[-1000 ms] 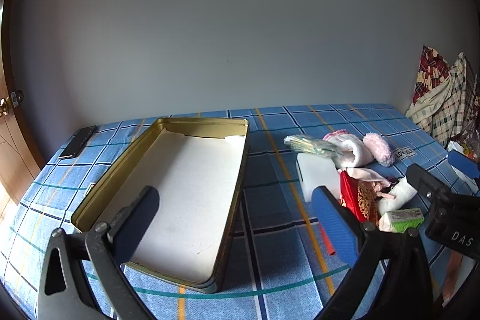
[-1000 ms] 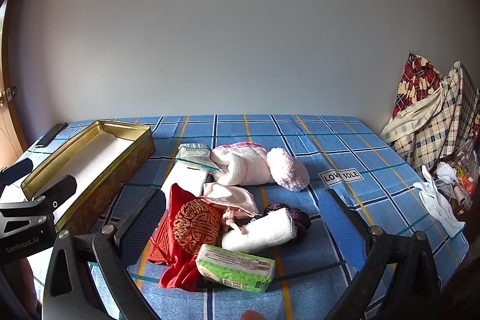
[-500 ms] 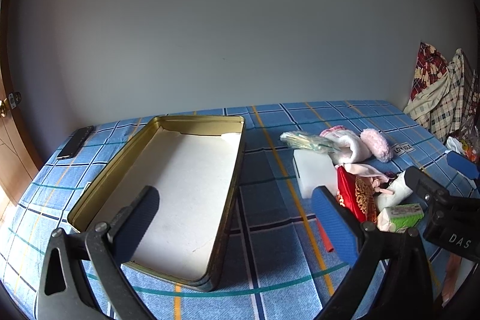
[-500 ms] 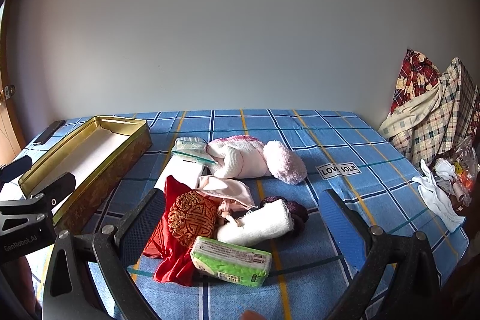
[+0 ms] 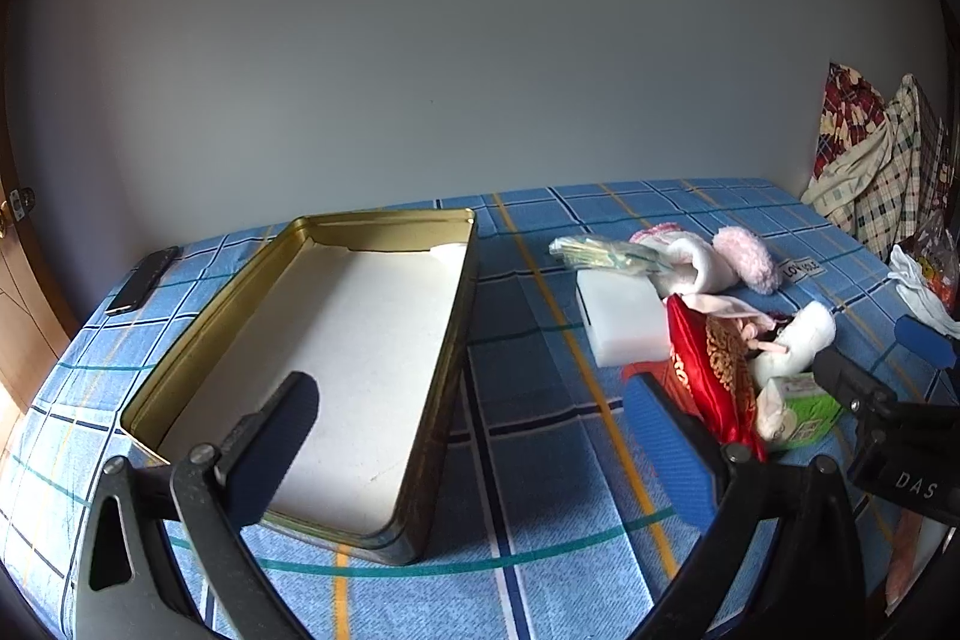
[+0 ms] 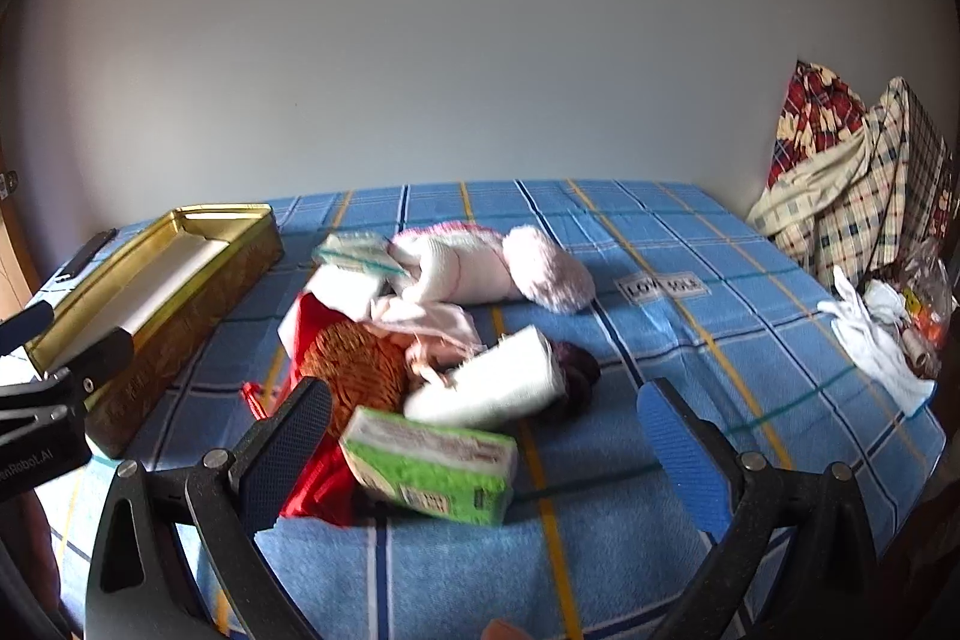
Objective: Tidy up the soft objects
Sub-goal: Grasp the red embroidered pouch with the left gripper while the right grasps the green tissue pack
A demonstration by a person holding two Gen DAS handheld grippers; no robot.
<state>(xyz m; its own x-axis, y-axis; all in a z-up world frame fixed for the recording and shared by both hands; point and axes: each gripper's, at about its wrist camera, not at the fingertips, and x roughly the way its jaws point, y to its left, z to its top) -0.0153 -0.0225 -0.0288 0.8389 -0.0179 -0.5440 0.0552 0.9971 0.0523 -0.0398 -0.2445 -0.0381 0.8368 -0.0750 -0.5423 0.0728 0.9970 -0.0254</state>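
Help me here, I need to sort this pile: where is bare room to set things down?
The gold tin is empty. Bare bedspread lies between tin and pile, and right of the white roll toward the white gloves. It is crowded around the red cloth and green tissue pack.

blue plaid bed (image 6: 690,340) carries a gold tin (image 5: 336,340), soft pile (image 6: 444,340), phone (image 5: 143,280).

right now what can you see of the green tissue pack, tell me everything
The green tissue pack is a soft rectangular packet in green and white plastic wrap with small print, apparently sealed. It lies tilted at the near edge of the pile on the blue checked bedcover, leaning on the red embroidered pouch, with the rolled white cloth just behind it. It sits between the open right gripper's fingers, untouched.
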